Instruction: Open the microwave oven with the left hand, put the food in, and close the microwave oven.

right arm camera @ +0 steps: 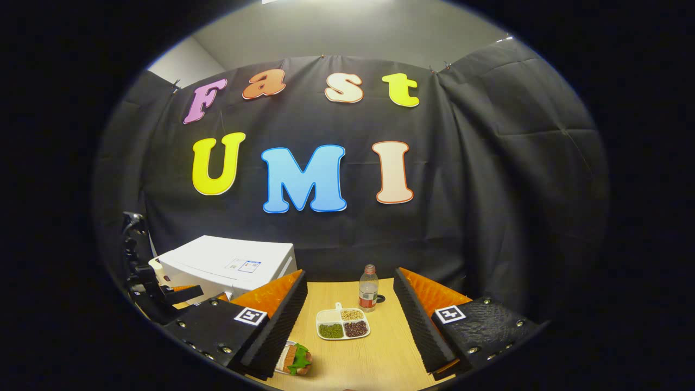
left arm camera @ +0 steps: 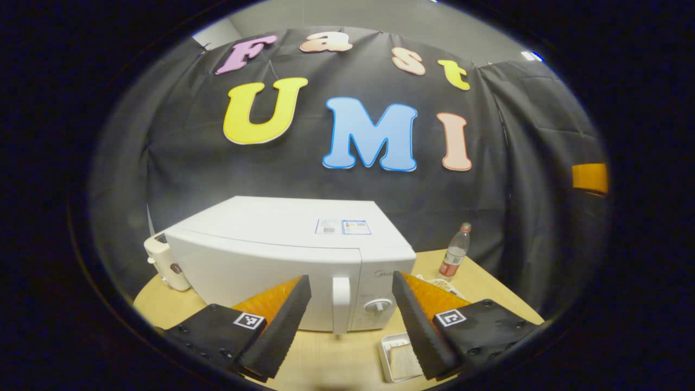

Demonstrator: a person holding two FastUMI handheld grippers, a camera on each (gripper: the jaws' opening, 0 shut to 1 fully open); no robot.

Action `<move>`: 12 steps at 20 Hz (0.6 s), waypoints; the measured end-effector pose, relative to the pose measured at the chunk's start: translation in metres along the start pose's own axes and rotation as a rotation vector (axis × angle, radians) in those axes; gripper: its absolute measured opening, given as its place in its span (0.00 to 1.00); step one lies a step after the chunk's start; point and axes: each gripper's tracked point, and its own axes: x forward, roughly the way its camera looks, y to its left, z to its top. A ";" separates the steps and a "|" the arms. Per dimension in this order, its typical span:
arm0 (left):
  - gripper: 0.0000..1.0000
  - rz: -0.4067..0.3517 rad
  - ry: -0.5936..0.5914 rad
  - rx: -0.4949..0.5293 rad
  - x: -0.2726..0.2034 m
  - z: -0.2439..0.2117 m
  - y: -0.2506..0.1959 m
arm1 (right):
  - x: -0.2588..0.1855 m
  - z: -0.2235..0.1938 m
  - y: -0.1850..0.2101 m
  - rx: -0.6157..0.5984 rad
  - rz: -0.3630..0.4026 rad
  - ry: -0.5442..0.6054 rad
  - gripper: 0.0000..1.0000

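Note:
A white microwave oven [left arm camera: 282, 255] stands on the round wooden table with its door closed; its upright handle [left arm camera: 341, 304] is straight ahead of my left gripper [left arm camera: 352, 320], which is open and a short way off it. A small white tray with a slice of bread [left arm camera: 400, 359] lies on the table below the right finger. In the right gripper view the microwave oven [right arm camera: 228, 266] sits far left. My right gripper [right arm camera: 347, 326] is open above the table, and a sandwich with green lettuce on a tray [right arm camera: 296, 359] lies beside its left finger.
A cream toaster [left arm camera: 163, 266] stands left of the microwave. A plastic bottle [right arm camera: 368, 288] and a white divided dish of beans [right arm camera: 343, 323] sit mid-table. The other gripper's dark frame [right arm camera: 138, 271] shows at far left. The table's wooden edge [left arm camera: 505, 293] curves close on the right.

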 end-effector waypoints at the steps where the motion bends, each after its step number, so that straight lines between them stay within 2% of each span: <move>1: 1.00 0.004 0.018 -0.006 0.010 -0.010 0.004 | 0.001 0.000 -0.001 -0.007 -0.005 0.001 0.96; 4: 0.92 0.001 0.075 -0.014 0.036 -0.040 0.008 | 0.002 0.002 -0.004 -0.026 -0.016 0.004 0.96; 7: 0.90 -0.017 0.115 -0.015 0.052 -0.062 0.007 | 0.002 0.001 -0.005 -0.041 -0.018 0.013 0.96; 8: 0.71 0.000 0.119 -0.005 0.055 -0.065 0.011 | 0.002 0.001 -0.004 -0.049 -0.017 0.017 0.96; 9: 0.65 -0.018 0.117 -0.013 0.053 -0.065 0.005 | 0.001 0.000 -0.004 -0.057 -0.015 0.020 0.96; 10: 0.34 -0.010 0.115 0.004 0.053 -0.063 0.005 | 0.000 0.001 -0.004 -0.063 -0.013 0.020 0.96; 11: 0.34 -0.007 0.110 0.017 0.055 -0.064 0.005 | 0.000 0.001 -0.003 -0.067 -0.011 0.018 0.96; 12: 0.30 -0.010 0.109 0.024 0.055 -0.063 0.003 | 0.000 0.002 -0.002 -0.068 -0.006 0.018 0.96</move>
